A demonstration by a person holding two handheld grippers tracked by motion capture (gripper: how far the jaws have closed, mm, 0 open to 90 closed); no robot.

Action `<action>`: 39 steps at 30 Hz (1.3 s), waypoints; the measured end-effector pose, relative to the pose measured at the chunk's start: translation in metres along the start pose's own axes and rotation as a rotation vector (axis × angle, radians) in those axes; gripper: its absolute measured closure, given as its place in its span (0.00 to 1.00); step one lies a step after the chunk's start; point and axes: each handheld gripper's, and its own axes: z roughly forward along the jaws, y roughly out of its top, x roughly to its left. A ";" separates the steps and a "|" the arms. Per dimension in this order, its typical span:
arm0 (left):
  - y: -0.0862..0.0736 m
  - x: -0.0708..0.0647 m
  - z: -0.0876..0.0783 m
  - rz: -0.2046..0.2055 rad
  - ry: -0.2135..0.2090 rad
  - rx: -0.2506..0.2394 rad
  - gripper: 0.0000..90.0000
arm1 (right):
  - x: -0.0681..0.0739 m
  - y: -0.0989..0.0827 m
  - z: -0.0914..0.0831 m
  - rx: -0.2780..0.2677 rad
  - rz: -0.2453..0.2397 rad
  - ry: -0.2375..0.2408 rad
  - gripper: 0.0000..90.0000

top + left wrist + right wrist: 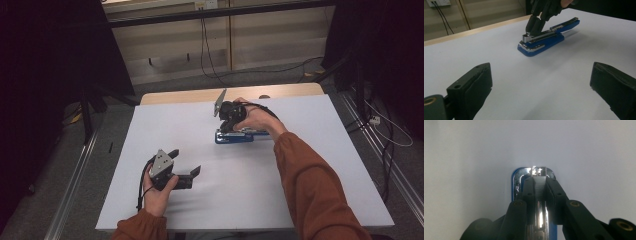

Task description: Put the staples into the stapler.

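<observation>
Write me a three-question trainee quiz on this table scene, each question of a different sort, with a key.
1. True or false: the left claw is closed on the stapler.
2. Which claw is at the stapler's front end? A) left B) right C) both
3. Fill in: the stapler's base is coloured ____.

Key:
1. False. The left claw hangs open over the bare white table, apart from the stapler.
2. B. The right claw has its jaws on either side of the row of staples at the stapler's front end.
3. Blue.
</observation>
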 end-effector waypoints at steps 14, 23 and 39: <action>0.000 0.000 0.000 0.000 0.001 0.001 0.05 | 0.000 0.003 0.001 0.005 -0.009 -0.001 0.87; 0.000 0.000 -0.001 0.005 0.001 0.003 0.05 | 0.000 0.003 -0.002 0.001 0.001 -0.011 0.83; 0.000 0.000 0.000 0.004 0.003 0.003 0.05 | 0.004 -0.008 -0.010 -0.074 0.080 -0.031 0.69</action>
